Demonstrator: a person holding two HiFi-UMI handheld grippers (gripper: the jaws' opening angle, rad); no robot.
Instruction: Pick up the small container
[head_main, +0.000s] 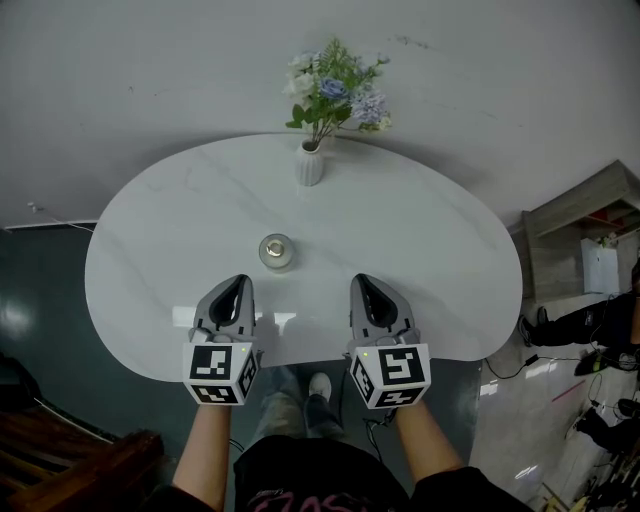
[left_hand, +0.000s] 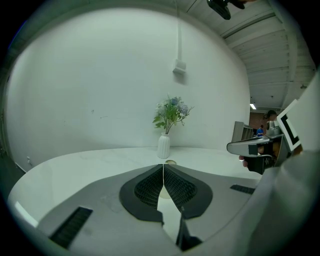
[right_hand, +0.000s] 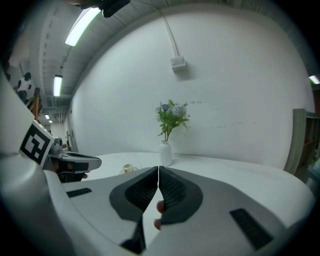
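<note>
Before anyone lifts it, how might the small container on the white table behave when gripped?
The small container looks squat, so it probably will not tip. Its round, shiny-looking body may slip when squeezed. Being small, it is likely light.

Workroom, judging by strip lights (right_hand: 82, 25) and floor cables (head_main: 505, 371).

Glossy marble-look table (head_main: 420, 230), ribbed matt vase (head_main: 311, 165), small container (head_main: 277, 250) with possibly metallic lid

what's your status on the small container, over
Left gripper shut, empty. Right gripper shut, empty. Small container untouched on table, just ahead of left gripper. Flower vase behind it, out of the path.
</note>
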